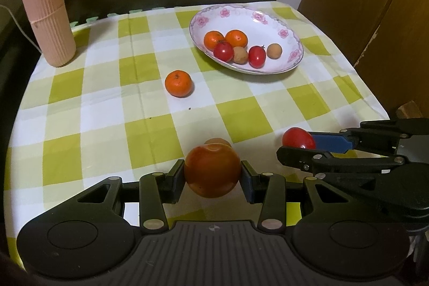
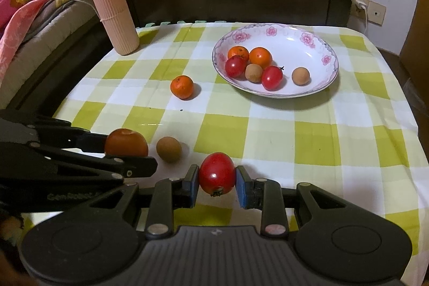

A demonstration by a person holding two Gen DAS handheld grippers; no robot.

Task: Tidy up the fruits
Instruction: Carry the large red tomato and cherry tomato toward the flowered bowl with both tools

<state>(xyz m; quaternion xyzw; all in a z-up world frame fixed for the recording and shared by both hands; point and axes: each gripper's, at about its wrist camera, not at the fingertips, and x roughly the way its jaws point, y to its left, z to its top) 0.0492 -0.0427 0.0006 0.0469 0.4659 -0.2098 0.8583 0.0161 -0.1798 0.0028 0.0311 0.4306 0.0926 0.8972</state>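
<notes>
Both tools sit at the near edge of the table (image 2: pixel 348 141), and the flowered plate (image 2: pixel 328 71) lies far and to the right of them, so the right tool (image 2: pixel 217 185) is the nearer one to it. The right tool is closed on a red tomato (image 2: pixel 216 173), stem end toward the camera; the left tool (image 1: pixel 213 178) is closed on a larger orange-red tomato (image 1: pixel 213 170), apparently lifted. The plate holds 6 fruits: 2 mandarins, 2 red tomatoes, 2 brown ones. 1 mandarin (image 2: pixel 182 86) and 1 brown fruit (image 2: pixel 169 148) lie loose on the cloth.
</notes>
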